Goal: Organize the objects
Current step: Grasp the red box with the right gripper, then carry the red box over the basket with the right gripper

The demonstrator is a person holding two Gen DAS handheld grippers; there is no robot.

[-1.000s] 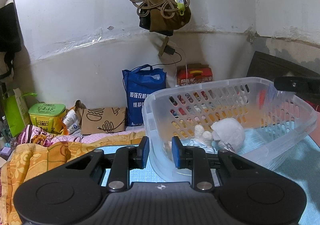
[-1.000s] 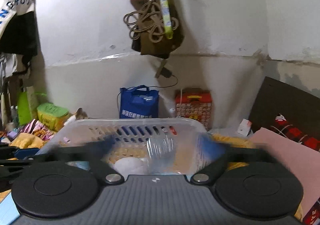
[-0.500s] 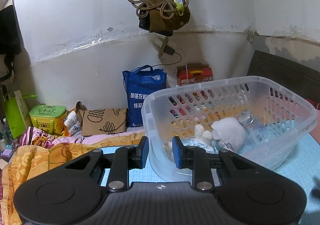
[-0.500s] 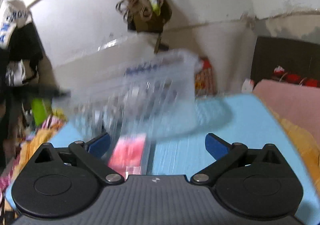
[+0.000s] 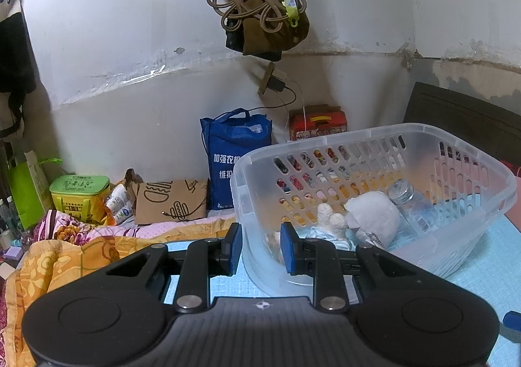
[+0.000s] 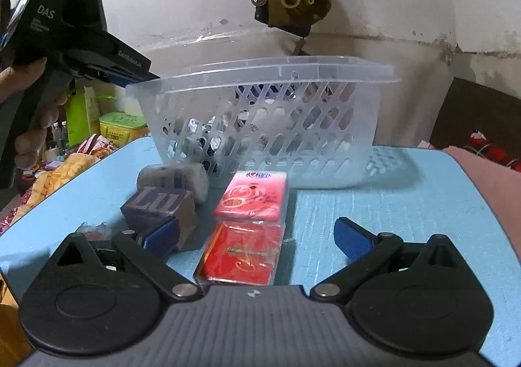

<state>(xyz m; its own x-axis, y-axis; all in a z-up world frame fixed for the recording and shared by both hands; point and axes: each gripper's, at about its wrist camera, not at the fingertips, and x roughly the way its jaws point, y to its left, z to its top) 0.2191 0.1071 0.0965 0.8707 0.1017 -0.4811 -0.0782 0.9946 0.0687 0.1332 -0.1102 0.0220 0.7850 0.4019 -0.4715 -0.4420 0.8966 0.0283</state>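
A clear plastic basket (image 5: 462,145) stands on the blue mat and holds a white plush toy (image 5: 374,217) and a small water bottle (image 5: 412,204). My left gripper (image 5: 260,248) grips the basket's near left rim between its blue pads. In the right wrist view the basket (image 6: 267,73) stands ahead. In front of it lie a pink tissue pack (image 6: 252,196), a red pack (image 6: 242,253), a purple box (image 6: 159,204) and a grey roll (image 6: 172,176). My right gripper (image 6: 257,235) is wide open, low over the red pack.
The blue mat (image 6: 374,191) lies on a bed with an orange quilt (image 5: 49,266) at left. A blue bag (image 5: 234,152), a paper bag (image 5: 169,200), a green tin (image 5: 78,191) and a red box (image 5: 317,125) line the wall. A bag hangs above.
The right gripper has let the bottle go into the basket, pulled back and dropped low in front of the basket over the packs. The left gripper has held still on the rim.
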